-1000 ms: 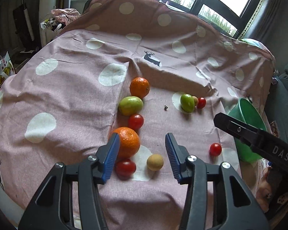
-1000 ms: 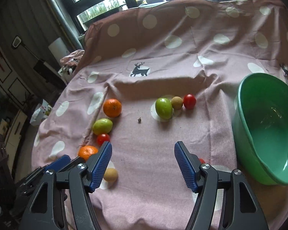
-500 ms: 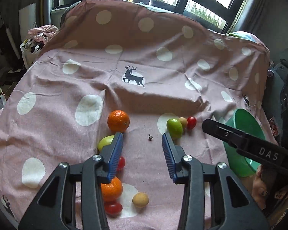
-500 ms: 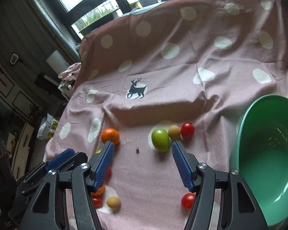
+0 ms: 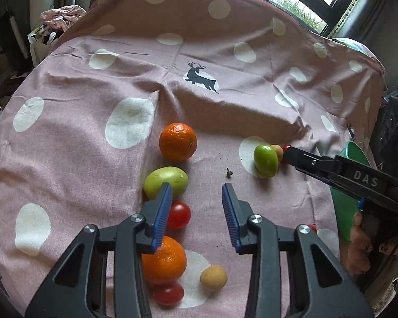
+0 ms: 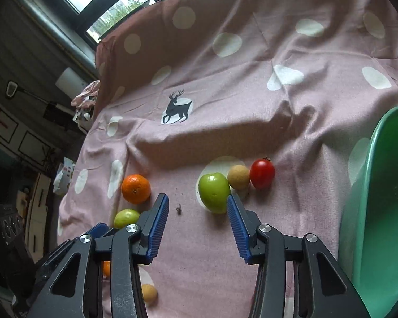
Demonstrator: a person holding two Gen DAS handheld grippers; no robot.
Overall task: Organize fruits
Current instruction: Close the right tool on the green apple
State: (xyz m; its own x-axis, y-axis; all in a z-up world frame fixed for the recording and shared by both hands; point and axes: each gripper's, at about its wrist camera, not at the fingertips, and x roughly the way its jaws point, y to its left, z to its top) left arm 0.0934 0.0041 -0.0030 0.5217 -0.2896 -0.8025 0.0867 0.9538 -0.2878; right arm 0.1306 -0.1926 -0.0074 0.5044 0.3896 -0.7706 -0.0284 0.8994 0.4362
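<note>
My right claw [image 6: 197, 212] hangs tilted down over the pink spotted cloth [image 6: 252, 92], its blue pads narrowing toward each other with nothing yet between them but bare cloth and a small dark speck [image 6: 178, 210]. Just beyond the right pad, and a little right of my centre line, sits the green apple-like fruit [image 6: 214, 193]; it stands slightly taller than wide, its long axis running away from me, so I judge the claw must slide right and farther out before the pads can straddle its narrow sides. Touching it on the right is a small tan fruit [image 6: 238, 177], then a red tomato [image 6: 262, 173], which leaves little room for the right pad on that flank. Farther right again stands the green bowl [image 6: 371, 212], where I suppose the fruit is meant to go. My left claw [image 5: 196, 206] is also closing on nothing, and it is nearer to the other group: a pale green fruit [image 5: 165, 181] at the tip of its left pad, a small tomato [image 5: 178, 214] just behind that pad, a near orange [image 5: 164, 260] under the arm, and a far orange [image 5: 178, 141] beyond. From the left view my right claw's tip seems to reach almost to the tomato, though the fisheye makes that hard to trust. So the right hand is the closer one for the apple-like fruit, the left for the pale one.
</note>
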